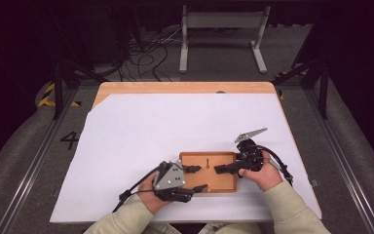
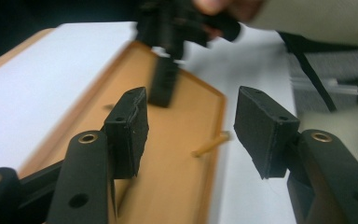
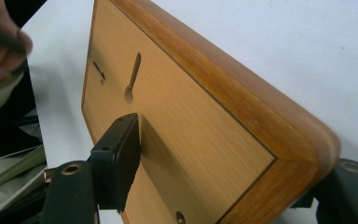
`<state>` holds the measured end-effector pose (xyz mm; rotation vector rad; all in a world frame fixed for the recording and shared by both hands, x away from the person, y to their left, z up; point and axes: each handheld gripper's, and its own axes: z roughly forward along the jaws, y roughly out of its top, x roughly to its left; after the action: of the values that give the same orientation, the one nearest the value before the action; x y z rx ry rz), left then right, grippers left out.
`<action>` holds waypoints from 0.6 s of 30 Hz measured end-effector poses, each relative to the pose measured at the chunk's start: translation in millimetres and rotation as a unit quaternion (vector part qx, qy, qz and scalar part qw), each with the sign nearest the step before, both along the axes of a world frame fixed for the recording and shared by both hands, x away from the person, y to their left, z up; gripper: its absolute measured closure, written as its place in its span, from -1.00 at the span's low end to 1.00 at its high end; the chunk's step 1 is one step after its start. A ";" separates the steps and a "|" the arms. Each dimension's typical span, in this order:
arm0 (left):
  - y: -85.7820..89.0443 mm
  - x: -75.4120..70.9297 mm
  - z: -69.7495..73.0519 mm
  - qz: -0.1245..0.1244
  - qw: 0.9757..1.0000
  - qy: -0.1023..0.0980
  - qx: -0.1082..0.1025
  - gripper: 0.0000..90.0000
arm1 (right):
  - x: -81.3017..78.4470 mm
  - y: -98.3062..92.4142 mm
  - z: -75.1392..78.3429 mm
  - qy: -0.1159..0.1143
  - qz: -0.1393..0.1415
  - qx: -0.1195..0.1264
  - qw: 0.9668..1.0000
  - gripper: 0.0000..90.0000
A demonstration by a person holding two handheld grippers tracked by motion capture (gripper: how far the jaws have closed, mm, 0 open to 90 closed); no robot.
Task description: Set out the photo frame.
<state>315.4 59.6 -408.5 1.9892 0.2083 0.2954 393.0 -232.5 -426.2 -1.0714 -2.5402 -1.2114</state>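
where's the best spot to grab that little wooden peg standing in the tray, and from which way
Probably the peg's bare upper shaft, coming from the left hand-held gripper's side with open jaws level, one each side. It is thin and stands up from the middle of the wooden tray, so only its top is free. The right hand-held gripper straddles the tray's right rim, leaving the left side free.

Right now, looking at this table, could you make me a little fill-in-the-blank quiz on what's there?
1. The wooden tray lies on a ____ sheet.
2. The right gripper has its jaws around the tray's ____.
3. The left gripper has jaws that stand ____.
4. A small wooden ____ stands upright in the tray.

Missing: white; rim; open; peg
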 end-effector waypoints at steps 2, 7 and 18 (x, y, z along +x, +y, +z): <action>10.4 5.9 4.2 0.019 1.000 0.006 -0.014 -0.01 | -2.7 0.2 2.5 -0.008 0.003 -0.005 1.000 -0.23; 35.3 16.3 11.8 0.058 0.997 0.007 -0.042 -0.01 | -11.5 -0.5 10.2 -0.035 0.020 -0.018 0.999 -0.15; 59.6 34.5 4.4 0.110 0.992 0.034 -0.048 -0.09 | -33.3 -2.2 24.1 -0.105 0.073 -0.048 0.991 0.02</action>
<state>349.9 119.2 -404.1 1.8835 0.4785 0.3522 359.7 -234.7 -402.0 -0.7954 -2.8046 -1.2325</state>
